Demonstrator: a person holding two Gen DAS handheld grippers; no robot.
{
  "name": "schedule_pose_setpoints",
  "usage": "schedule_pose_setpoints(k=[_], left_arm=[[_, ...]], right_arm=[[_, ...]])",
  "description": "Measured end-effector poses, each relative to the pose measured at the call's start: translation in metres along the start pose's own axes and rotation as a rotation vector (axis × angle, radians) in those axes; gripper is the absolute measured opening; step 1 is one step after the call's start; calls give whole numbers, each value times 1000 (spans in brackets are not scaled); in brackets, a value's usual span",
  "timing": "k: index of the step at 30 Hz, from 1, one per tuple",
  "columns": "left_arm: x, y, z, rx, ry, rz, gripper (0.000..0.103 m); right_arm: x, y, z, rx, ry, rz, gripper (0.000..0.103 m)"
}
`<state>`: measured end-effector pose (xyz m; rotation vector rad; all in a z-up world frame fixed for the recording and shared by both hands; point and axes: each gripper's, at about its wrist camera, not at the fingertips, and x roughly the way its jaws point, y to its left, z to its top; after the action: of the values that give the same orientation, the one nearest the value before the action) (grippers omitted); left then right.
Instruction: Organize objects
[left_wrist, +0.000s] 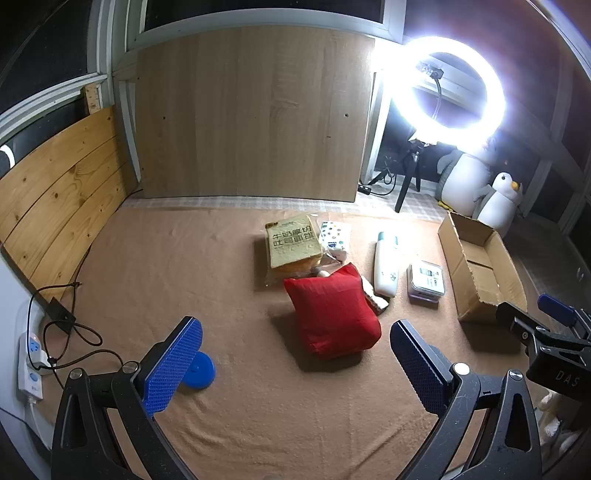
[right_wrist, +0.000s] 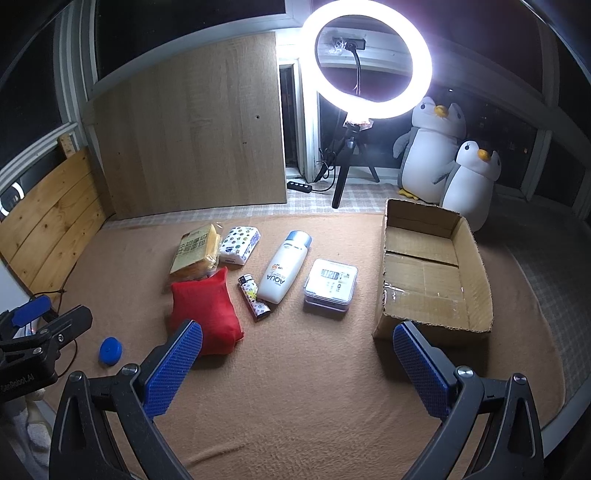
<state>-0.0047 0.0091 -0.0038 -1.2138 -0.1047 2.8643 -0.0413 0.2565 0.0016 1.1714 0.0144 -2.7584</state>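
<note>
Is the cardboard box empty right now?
Empty. The cardboard box is open-topped and shows only its bare bottom flaps; nothing lies inside.

the room is dim, and the ring light (right_wrist: 373, 59) ahead of the grippers glares strongly. objects throw soft shadows toward the tools. edges bend and darken from the fisheye.

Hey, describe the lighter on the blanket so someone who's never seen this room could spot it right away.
Start at the open cardboard box on the right of the tan blanket and look left past the square clear case and the white lotion bottle. The lighter lies between that bottle and the red pouch. It is the smallest, slimmest item there, dark with colourful printed patterns.
</note>
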Motion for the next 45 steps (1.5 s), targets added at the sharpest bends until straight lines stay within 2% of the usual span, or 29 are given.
schedule_pose_setpoints(k=[45], left_arm=[[10, 1, -2, -37, 10, 29, 103]], right_arm=[[12, -4, 3, 19, 37, 14, 102]])
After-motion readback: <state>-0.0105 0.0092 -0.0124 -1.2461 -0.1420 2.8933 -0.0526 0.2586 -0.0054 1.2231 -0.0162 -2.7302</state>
